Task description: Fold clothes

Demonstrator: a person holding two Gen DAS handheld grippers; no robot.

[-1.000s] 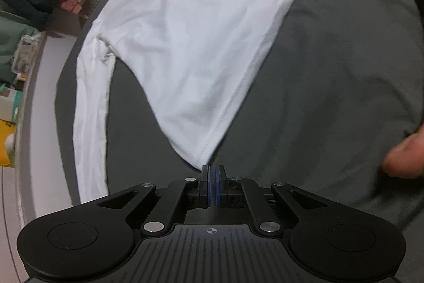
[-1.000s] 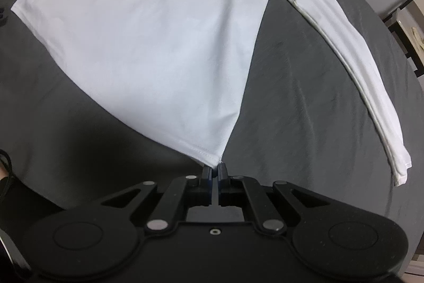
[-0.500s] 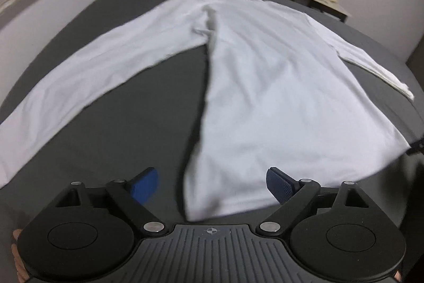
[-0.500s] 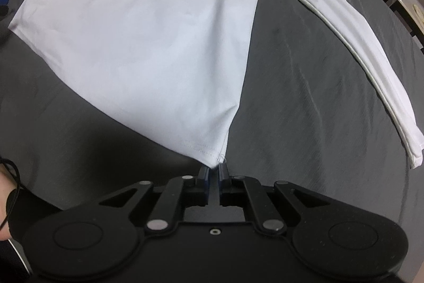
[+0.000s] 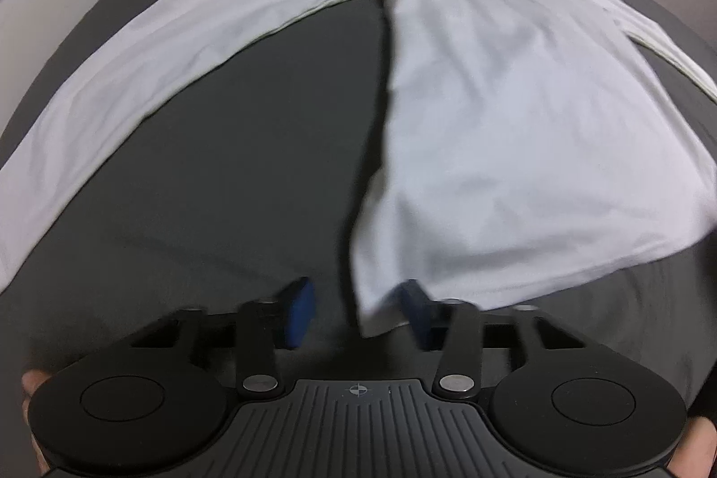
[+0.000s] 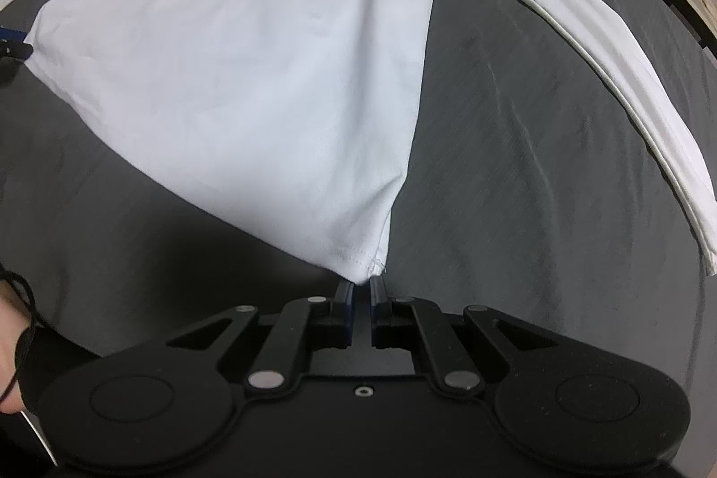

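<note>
I have a white long-sleeved shirt [image 6: 269, 66] spread flat on the dark grey bed cover [image 6: 515, 173], its hem toward the near edge and its collar end toward the far edge. One sleeve [image 5: 148, 66] runs out toward the left edge of the cover, and the other sleeve [image 6: 618, 75] slants down toward the right edge.

My right gripper [image 6: 358, 290] is pinching the right hem corner of the shirt, pads pressed together on the cloth right at the stitched edge, and the fabric rises in a taut ridge from that pinch.

My left gripper [image 5: 358, 305] has just been closing, yet its blue pads [image 5: 299, 314] stand apart. The left hem corner hangs down between them; the picture is blurred here, so I think the cloth brushes the right-hand pad without being clamped. The shirt's side edge lifts off the cover above that corner and throws a dark shadow beside it.
</note>
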